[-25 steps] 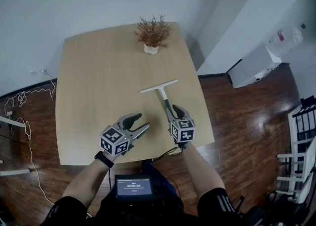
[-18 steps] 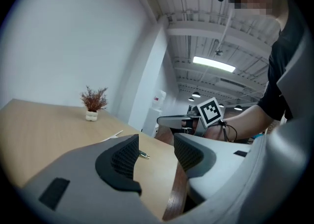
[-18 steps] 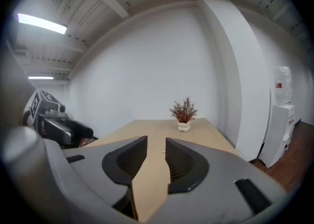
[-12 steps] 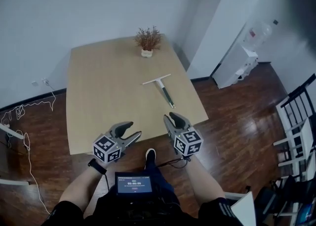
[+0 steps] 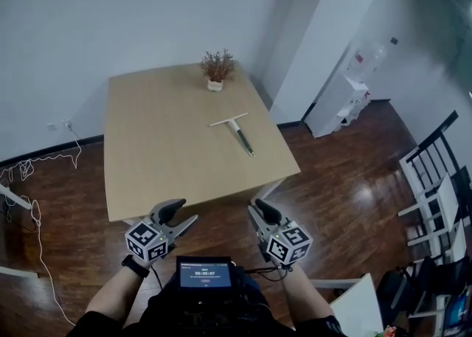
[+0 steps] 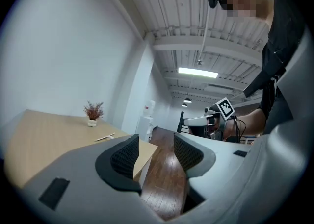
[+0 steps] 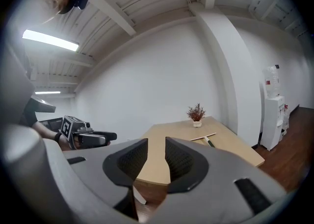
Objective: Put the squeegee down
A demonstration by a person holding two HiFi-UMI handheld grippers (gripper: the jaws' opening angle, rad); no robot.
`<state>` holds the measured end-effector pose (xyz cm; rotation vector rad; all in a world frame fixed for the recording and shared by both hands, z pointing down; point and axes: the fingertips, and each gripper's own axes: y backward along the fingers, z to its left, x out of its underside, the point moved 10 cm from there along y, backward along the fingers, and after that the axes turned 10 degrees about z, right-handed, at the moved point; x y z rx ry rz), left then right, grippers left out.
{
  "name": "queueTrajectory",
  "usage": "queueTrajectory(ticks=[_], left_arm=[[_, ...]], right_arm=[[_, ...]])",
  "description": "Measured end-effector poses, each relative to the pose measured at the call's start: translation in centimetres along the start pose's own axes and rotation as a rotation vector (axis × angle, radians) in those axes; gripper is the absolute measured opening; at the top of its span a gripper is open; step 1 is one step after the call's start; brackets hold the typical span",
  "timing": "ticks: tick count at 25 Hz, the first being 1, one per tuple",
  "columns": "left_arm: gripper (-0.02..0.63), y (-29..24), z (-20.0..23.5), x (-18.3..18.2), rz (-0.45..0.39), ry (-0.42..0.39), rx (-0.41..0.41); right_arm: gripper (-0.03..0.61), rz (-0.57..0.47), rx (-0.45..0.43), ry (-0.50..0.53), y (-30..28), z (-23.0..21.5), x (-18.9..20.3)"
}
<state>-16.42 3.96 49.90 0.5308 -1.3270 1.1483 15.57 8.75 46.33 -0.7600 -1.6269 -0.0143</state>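
The squeegee (image 5: 237, 133) is lying flat on the desk (image 5: 162, 155), near its right edge. The left claw (image 5: 182, 211) and right claw (image 5: 257, 209) are hovering open and empty above the floor (image 5: 74, 188), well apart from it.

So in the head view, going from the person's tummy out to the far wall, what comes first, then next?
small screen → near edge of the table → squeegee → potted plant → white wall
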Motion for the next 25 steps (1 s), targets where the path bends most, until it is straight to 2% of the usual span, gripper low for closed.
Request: queueTrajectory(ticks=[4, 8, 11, 15, 25], left_arm=[[0.230, 1.1, -1.6, 0.4, -0.021, 0.014, -0.004], [0.230, 1.3, -3.2, 0.7, -0.020, 0.015, -0.007], [0.230, 1.1, -4.5, 0.8, -0.010, 0.007, -0.003], [0.230, 0.3, -5.5, 0.6, -0.024, 0.014, -0.011], [0.230, -0.6, -7.5, -0.2, -0.050, -0.007, -0.023]], right_arm=[[0.133, -0.001, 0.002, -0.002, 1.5, 1.0, 0.7], [0.131, 0.049, 0.013, 0.090, 2.0, 1.7, 1.2], [0.121, 0.034, 0.016, 0.123, 2.9, 1.5, 1.0], [0.114, 0.004, -0.018, 0.093, 4.0, 0.4, 1.1], [0.103, 0.005, -0.057, 0.068, 5.8, -0.4, 1.2]])
